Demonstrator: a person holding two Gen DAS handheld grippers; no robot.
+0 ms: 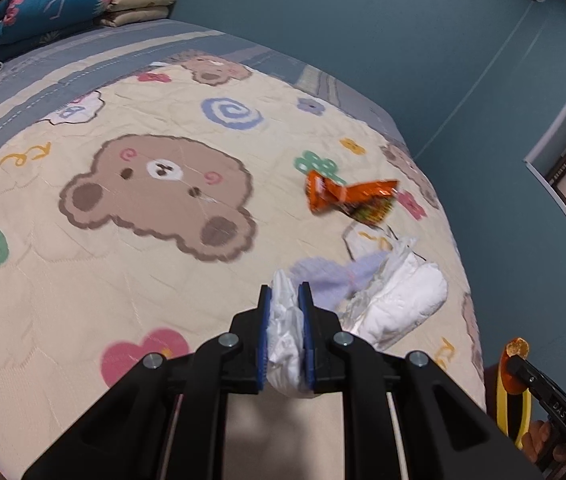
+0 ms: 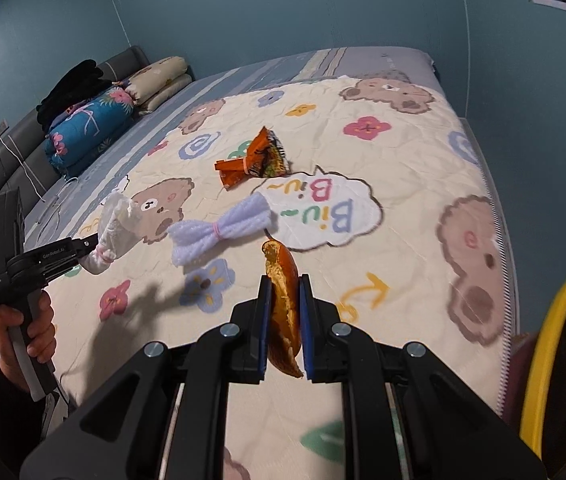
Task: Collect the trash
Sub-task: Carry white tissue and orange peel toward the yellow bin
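Observation:
My left gripper (image 1: 285,294) is shut on a crumpled white tissue (image 1: 287,340) and holds it above the bed; it also shows in the right wrist view (image 2: 113,228). My right gripper (image 2: 285,286) is shut on an orange peel (image 2: 283,300), held above the quilt near the bed's right edge. An orange snack wrapper (image 1: 347,196) (image 2: 255,158) lies on the quilt farther out. A pale purple cloth tied like a bow (image 2: 219,230) lies between the grippers. A yellow-rimmed bin (image 2: 555,344) stands beside the bed at the right.
The bed carries a cream bear-print quilt (image 1: 155,264) (image 2: 403,240). Folded blankets and pillows (image 1: 63,8) (image 2: 95,120) are stacked at the headboard. Teal walls surround the bed. A white cable (image 2: 23,160) runs down by the headboard.

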